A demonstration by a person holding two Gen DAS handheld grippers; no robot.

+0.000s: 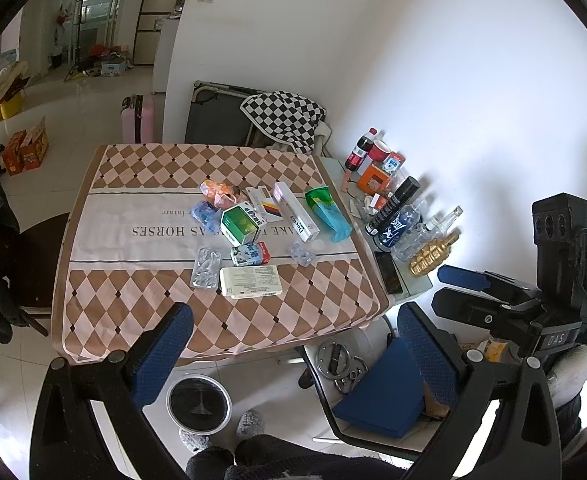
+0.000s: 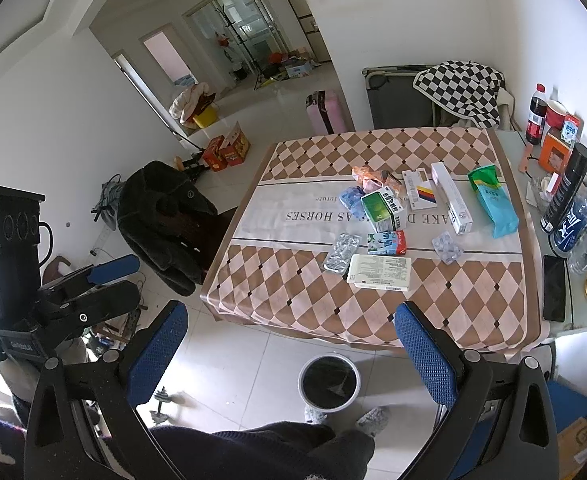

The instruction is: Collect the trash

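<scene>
Trash lies mid-table on the diamond-patterned cloth [image 1: 133, 312] [image 2: 293, 300]: a flat white box [image 1: 251, 281] [image 2: 379, 272], a blister pack [image 1: 205, 268] [image 2: 341, 253], a green box [image 1: 240, 224] [image 2: 383, 211], a small carton [image 1: 250, 254] [image 2: 387, 243], a long white box [image 1: 295, 212] [image 2: 451, 203], a green-blue pouch [image 1: 327, 212] [image 2: 491, 200] and crumpled wrappers [image 1: 219, 192] [image 2: 367, 176]. A black-lined bin [image 1: 198, 402] [image 2: 329, 382] stands on the floor before the table. My left gripper [image 1: 293, 340] and right gripper [image 2: 289, 344] hover open and empty above the near edge.
A side table [image 1: 409, 284] on the right carries bottles, a can and a dark phone [image 1: 389, 272] [image 2: 554, 288]. A chair draped with a dark coat [image 2: 165, 220] stands left of the table. A blue box [image 1: 381, 396] lies underneath. The person's legs and slippers are near the bin.
</scene>
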